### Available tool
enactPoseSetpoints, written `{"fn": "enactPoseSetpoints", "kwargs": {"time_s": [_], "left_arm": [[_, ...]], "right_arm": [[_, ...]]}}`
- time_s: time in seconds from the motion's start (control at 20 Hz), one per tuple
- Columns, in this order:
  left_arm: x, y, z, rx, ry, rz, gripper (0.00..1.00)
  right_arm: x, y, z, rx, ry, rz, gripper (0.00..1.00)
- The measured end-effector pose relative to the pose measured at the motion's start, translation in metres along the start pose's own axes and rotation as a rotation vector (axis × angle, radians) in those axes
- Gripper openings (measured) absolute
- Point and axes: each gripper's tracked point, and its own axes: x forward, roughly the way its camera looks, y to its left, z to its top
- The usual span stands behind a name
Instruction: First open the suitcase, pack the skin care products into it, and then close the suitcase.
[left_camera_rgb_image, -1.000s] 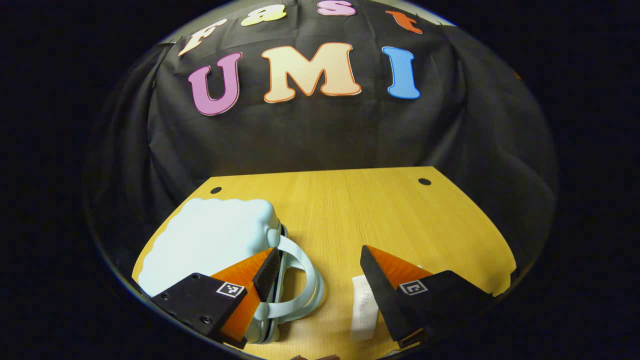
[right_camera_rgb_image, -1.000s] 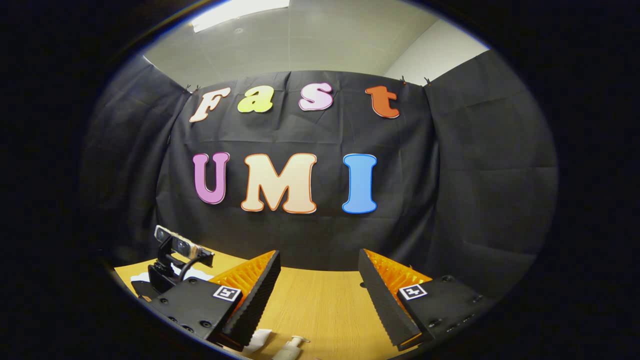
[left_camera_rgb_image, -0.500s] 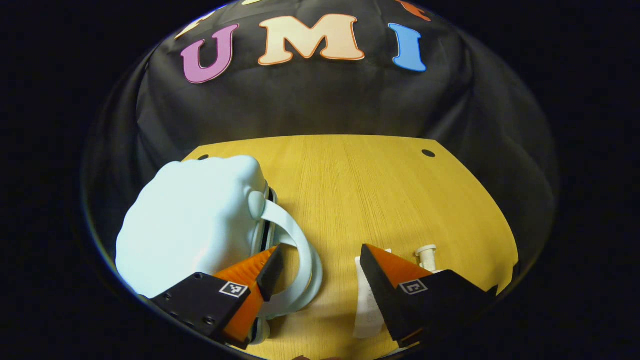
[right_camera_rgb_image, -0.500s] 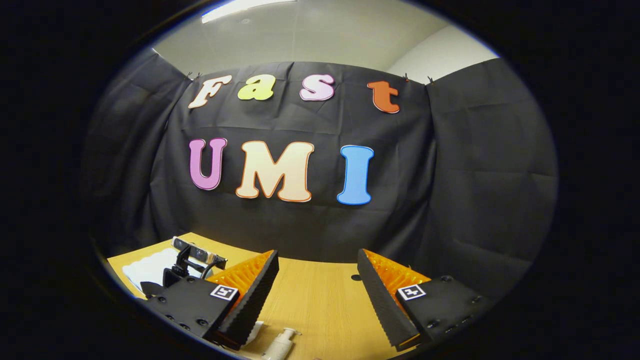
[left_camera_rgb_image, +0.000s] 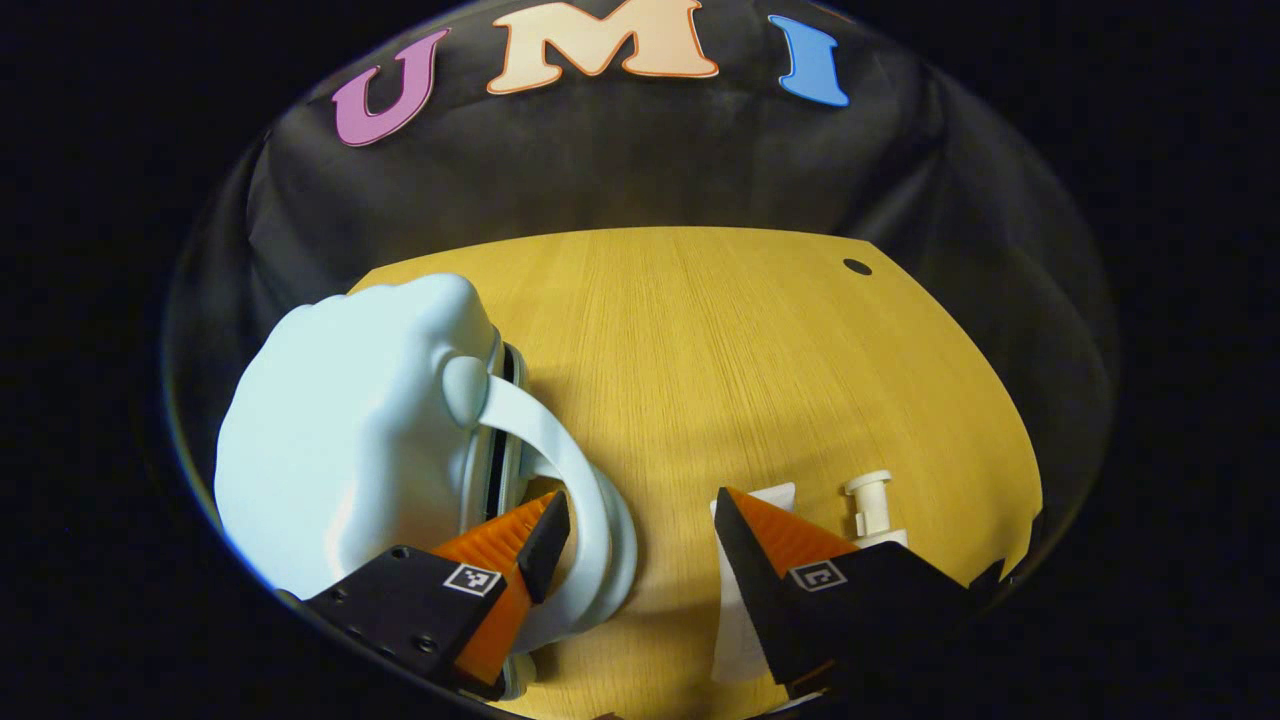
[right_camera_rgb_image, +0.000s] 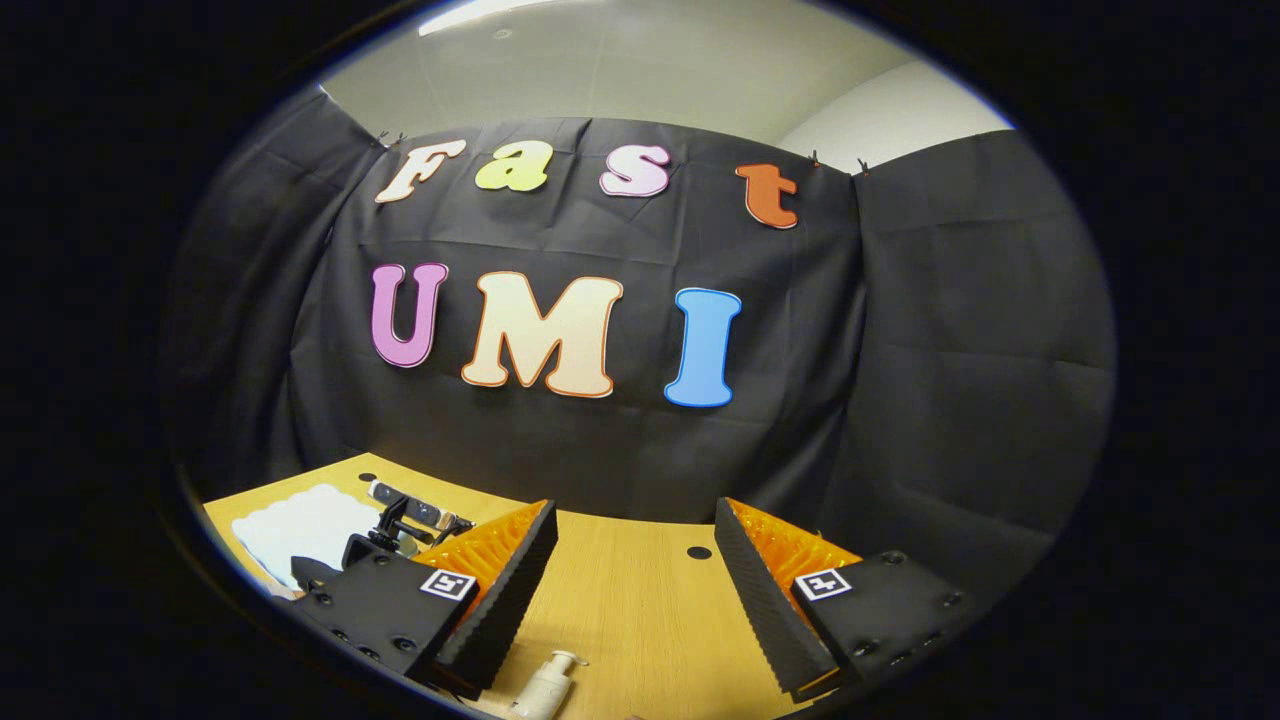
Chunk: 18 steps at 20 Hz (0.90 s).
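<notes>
- In the left gripper view, I had the left gripper (left_camera_rgb_image: 633, 520) over the near edge of the wooden table (left_camera_rgb_image: 720, 340), its jaws spread wide apart and clamped on nothing.
- The pale blue suitcase (left_camera_rgb_image: 350, 440) lay closed on the left part of the table, its shell bulging upward and its dark seam facing the middle of the table.
- The suitcase's looped handle (left_camera_rgb_image: 560, 470) arched out from that seam side. One finger (left_camera_rgb_image: 545, 530) of the left gripper sat just at the handle's loop; I could not tell whether it touched.
- A white tube (left_camera_rgb_image: 745, 600) lay flat on the table by the other finger, partly hidden behind it.
- A white pump bottle (left_camera_rgb_image: 872, 508) lay just beside the tube, on the side away from the suitcase, with its pump head pointing toward the far edge.
- Both skin care items were outside the suitcase.
- In the right gripper view, I held the right gripper (right_camera_rgb_image: 636, 570) above the table (right_camera_rgb_image: 640, 610), pointed at the booth wall, its jaws wide apart and empty.
- The same pump bottle (right_camera_rgb_image: 545, 685) appeared low in that view, below the gap between the fingers.
- The suitcase (right_camera_rgb_image: 300, 530) appeared at far left, with the left gripper's camera mount (right_camera_rgb_image: 405, 520) in front of it.
</notes>
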Motion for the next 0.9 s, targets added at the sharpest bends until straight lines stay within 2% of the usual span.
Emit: {"fn": "enactPoseSetpoints", "kwargs": {"time_s": [0.05,0.1,0.15,0.2,0.25,0.3,0.6,0.75,0.9], "left_arm": [[-0.002,0.0,0.001,0.005,0.004,0.001,0.87],[-0.003,0.002,0.002,0.018,0.001,0.007,0.77],[-0.003,0.005,0.003,0.023,-0.001,0.015,0.75],[-0.004,0.009,0.003,0.025,0.002,0.03,0.66],[-0.005,0.012,0.003,0.021,0.006,0.04,0.62],[-0.007,0.014,0.005,0.015,0.006,0.043,0.48],[-0.012,0.021,0.006,0.025,0.032,0.058,0.12],[-0.015,0.022,0.007,0.047,0.059,0.05,0.07],[-0.03,0.029,0.029,0.027,0.005,0.046,0.03]], "right_arm": [[0.0,-0.002,0.0,-0.002,-0.001,-0.004,1.0],[0.0,-0.003,0.0,-0.003,-0.001,-0.007,1.0],[0.0,-0.003,-0.001,-0.002,-0.001,-0.009,0.99],[0.0,-0.003,-0.001,0.0,0.002,-0.009,0.99],[0.001,-0.003,-0.003,0.002,0.005,-0.007,0.99],[0.002,-0.002,-0.004,0.003,0.007,-0.005,0.99],[0.001,0.006,-0.003,0.016,0.0,0.024,1.0],[0.001,0.01,-0.003,0.017,-0.009,0.039,0.99],[0.002,0.012,-0.001,0.029,-0.017,0.05,0.99]]}}
